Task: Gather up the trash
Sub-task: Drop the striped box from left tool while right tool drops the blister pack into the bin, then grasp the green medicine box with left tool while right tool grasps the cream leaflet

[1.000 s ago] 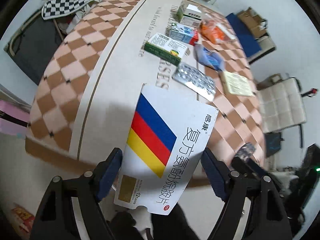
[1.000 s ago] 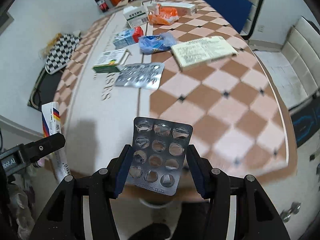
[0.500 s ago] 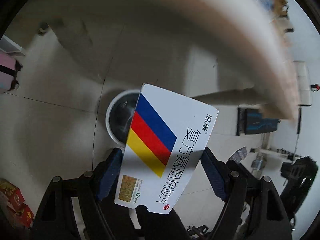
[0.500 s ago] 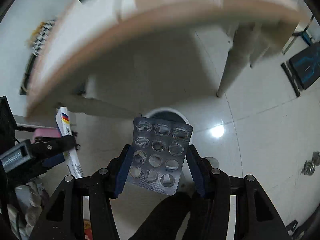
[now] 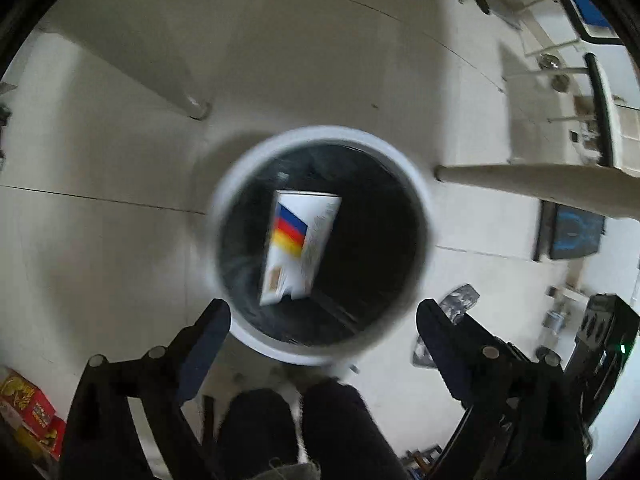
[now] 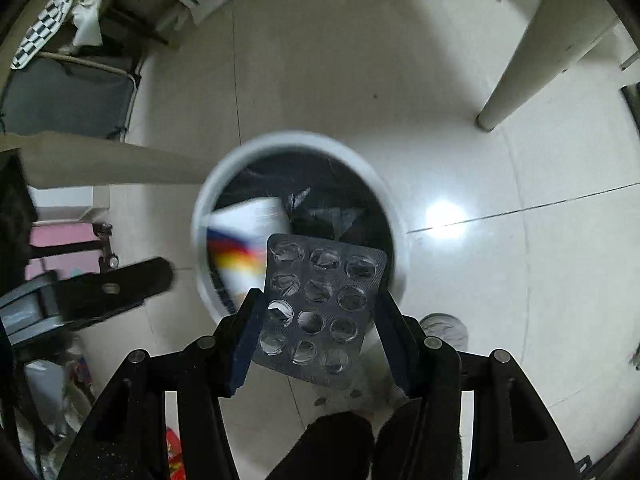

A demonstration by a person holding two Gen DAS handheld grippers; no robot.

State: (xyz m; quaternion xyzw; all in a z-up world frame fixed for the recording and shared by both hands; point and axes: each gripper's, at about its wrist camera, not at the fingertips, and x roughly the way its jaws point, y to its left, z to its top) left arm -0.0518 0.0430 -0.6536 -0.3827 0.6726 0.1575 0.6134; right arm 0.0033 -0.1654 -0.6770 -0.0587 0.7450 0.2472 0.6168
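The left gripper (image 5: 322, 320) points straight down over the white-rimmed trash bin (image 5: 416, 184) on the tiled floor (image 5: 120, 152), its jaws spread wide with nothing between them; the white medicine box (image 5: 298, 246) with blue, red and yellow stripes shows blurred inside the bin's dark liner, apart from the jaws. The right gripper (image 6: 316, 316) also points down, beside and above the same bin (image 6: 384, 188), its jaws closed on a silver blister pack (image 6: 318, 308) that stands upright between them, overlapping the bin's near rim in the right wrist view.
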